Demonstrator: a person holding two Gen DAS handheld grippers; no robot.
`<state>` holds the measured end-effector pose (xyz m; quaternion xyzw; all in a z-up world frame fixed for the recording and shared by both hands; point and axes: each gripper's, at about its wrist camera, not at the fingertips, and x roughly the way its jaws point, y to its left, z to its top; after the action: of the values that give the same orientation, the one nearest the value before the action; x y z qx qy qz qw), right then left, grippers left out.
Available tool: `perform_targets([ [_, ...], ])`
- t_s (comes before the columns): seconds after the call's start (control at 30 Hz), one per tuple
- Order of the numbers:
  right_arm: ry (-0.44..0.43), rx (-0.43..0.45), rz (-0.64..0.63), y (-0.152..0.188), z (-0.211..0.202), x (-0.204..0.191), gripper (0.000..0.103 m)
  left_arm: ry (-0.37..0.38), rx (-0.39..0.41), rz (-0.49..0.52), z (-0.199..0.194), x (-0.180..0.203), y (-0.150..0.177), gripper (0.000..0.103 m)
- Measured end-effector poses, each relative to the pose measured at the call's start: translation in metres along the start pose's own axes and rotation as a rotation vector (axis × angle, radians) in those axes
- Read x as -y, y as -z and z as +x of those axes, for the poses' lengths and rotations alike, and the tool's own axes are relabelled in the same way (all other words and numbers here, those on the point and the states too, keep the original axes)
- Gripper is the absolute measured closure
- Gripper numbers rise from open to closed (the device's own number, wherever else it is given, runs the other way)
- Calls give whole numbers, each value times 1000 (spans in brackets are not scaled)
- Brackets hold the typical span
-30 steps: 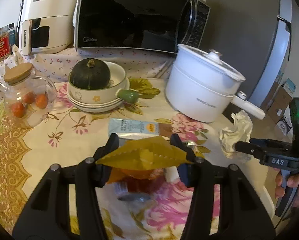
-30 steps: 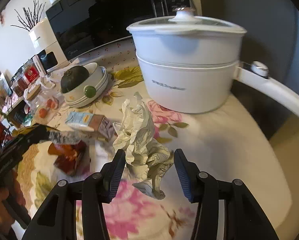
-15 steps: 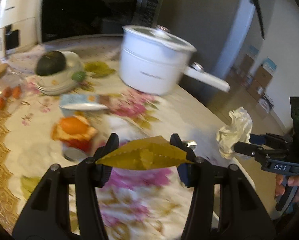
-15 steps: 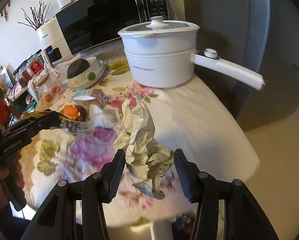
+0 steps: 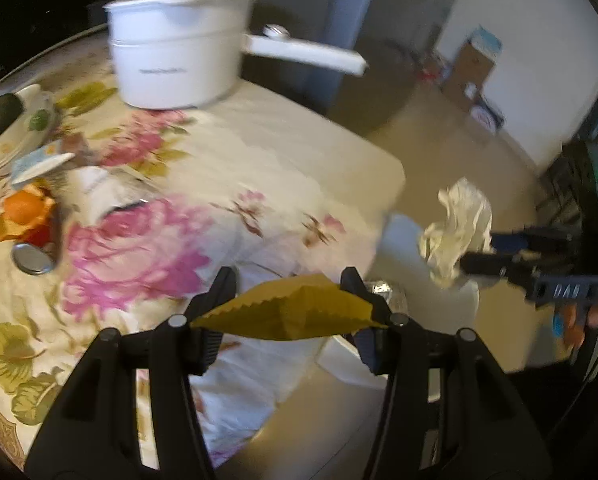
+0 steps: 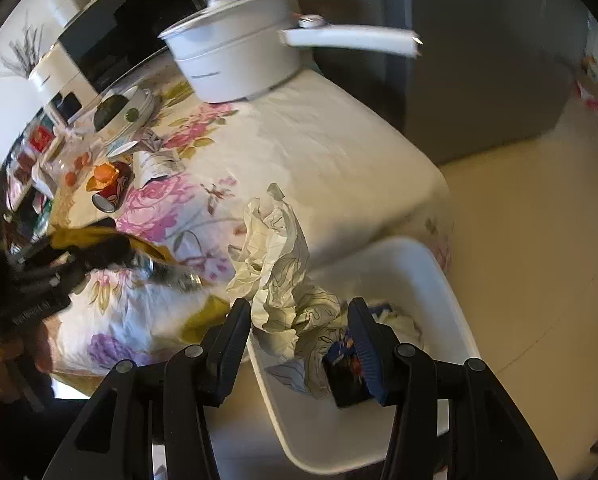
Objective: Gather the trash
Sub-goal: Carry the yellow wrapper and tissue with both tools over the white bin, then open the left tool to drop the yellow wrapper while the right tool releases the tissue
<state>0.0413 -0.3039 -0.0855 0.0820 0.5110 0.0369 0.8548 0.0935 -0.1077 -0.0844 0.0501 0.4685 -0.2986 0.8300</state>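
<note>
Over the tabletop [image 5: 283, 168] edge, the left tool [image 5: 295, 300] pinches a yellow wrapper [image 5: 295, 314]. From the right wrist, the right tool [image 6: 299, 328] clamps crumpled paper [image 6: 277, 264] above a white bin [image 6: 427, 264] on the floor.

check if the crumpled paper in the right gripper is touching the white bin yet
Cannot tell. In the right wrist view the crumpled paper is clamped in the right gripper and overlaps the white bin, but whether it hangs above or touches is unclear.
</note>
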Motion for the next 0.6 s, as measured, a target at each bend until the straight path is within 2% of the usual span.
perform_targets([
  [0.17,35,-43,21,17,3,23,51,19,-43,54,16,25,2,48],
  [0.6,67,-56,100,43,-4,70,51,127,-49,168,29,89,-1,48],
])
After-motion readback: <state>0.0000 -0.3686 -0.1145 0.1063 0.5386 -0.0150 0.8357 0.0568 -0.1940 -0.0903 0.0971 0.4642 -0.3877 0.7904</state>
